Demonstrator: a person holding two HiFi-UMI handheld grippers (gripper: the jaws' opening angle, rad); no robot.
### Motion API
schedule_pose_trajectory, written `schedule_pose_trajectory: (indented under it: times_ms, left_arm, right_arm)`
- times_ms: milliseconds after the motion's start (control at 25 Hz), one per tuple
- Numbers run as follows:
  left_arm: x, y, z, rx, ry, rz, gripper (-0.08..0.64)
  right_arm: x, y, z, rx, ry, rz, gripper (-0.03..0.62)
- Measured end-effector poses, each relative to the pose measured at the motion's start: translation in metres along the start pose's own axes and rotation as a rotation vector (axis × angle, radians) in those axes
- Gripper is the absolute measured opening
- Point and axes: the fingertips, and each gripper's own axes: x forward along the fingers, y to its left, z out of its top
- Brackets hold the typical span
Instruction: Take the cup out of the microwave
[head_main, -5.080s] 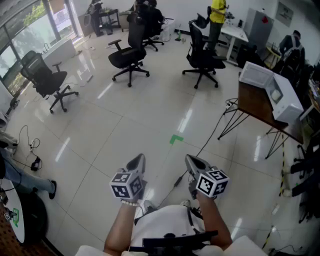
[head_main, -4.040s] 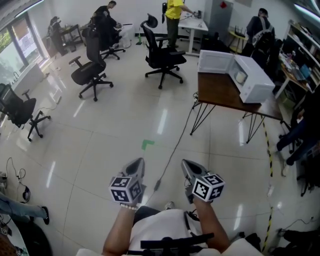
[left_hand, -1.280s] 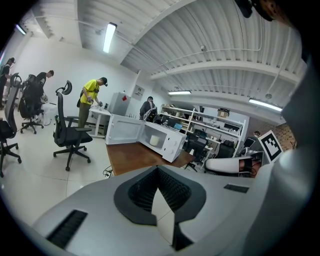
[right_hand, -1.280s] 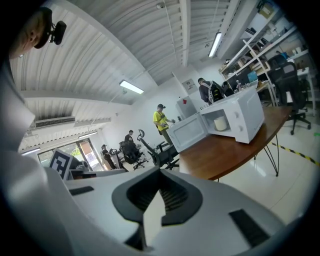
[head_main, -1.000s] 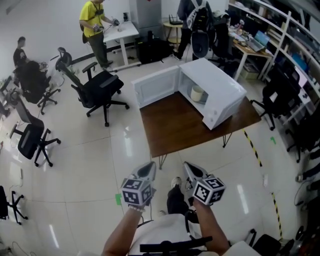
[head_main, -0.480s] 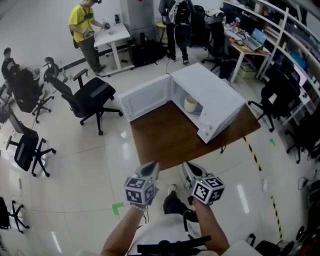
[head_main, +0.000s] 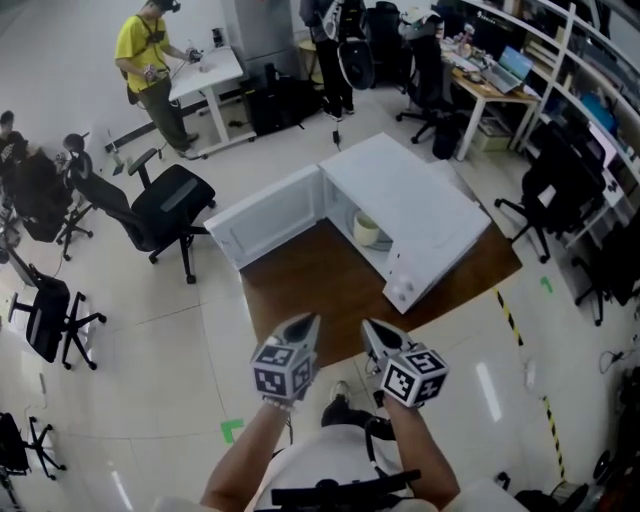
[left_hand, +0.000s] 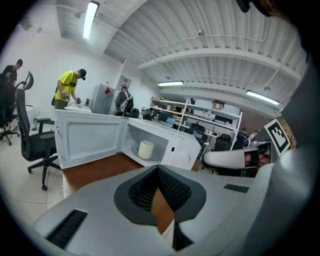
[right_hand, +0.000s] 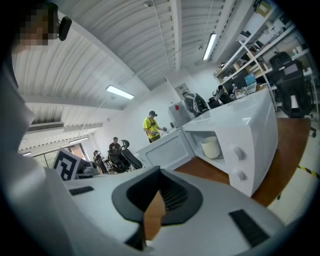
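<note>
A white microwave (head_main: 410, 205) stands on a brown wooden table (head_main: 310, 295) with its door (head_main: 262, 215) swung open to the left. A cream cup (head_main: 366, 230) stands upright inside it, also visible as the cup (left_hand: 146, 149) in the left gripper view and the cup (right_hand: 211, 147) in the right gripper view. My left gripper (head_main: 306, 323) and right gripper (head_main: 369, 329) hover side by side over the table's near edge, well short of the microwave. The jaws of my left gripper (left_hand: 158, 171) and my right gripper (right_hand: 159, 173) are shut and hold nothing.
A black office chair (head_main: 160, 205) stands left of the table, with more chairs along the left edge. A person in a yellow shirt (head_main: 140, 55) works at a white desk behind. Shelves and desks (head_main: 560, 70) line the right side. Yellow-black tape (head_main: 510, 315) marks the floor.
Over the earlier frames I crossed the open floor to the table. In the last second the microwave came closer, and both grippers now reach over the table's near edge.
</note>
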Motion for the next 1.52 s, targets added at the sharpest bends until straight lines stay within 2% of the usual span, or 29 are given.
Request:
schedule_pose_trajectory:
  times_ms: [480,800,1040,1120,1200,1400,1520]
  left_arm:
    - [0.087,0.01,0.029,0.039,0.029,-0.003,0.003]
    - [0.132,0.033,0.044,0.077,0.052,-0.017,0.008]
    - [0.181,0.053,0.045,0.112,0.088,-0.058,0.189]
    - [0.199,0.057,0.043,0.136,0.1,-0.072,0.28]
    - [0.215,0.06,0.039,0.159,0.115,-0.085,0.34]
    - [0.246,0.06,0.035,0.216,0.12,-0.107,0.44]
    - [0.265,0.056,0.031,0.249,0.1,-0.134,0.535]
  right_arm:
    - [0.036,-0.046,0.029,0.0,0.024,0.011,0.008]
    - [0.05,-0.054,0.04,0.018,0.004,-0.037,0.008]
    - [0.054,-0.063,0.05,0.03,-0.03,-0.097,0.008]
    - [0.054,-0.067,0.052,0.036,-0.042,-0.122,0.008]
    - [0.054,-0.068,0.052,0.037,-0.048,-0.14,0.008]
    - [0.054,-0.069,0.054,0.044,-0.061,-0.18,0.008]
    - [0.052,-0.07,0.053,0.057,-0.058,-0.208,0.008]
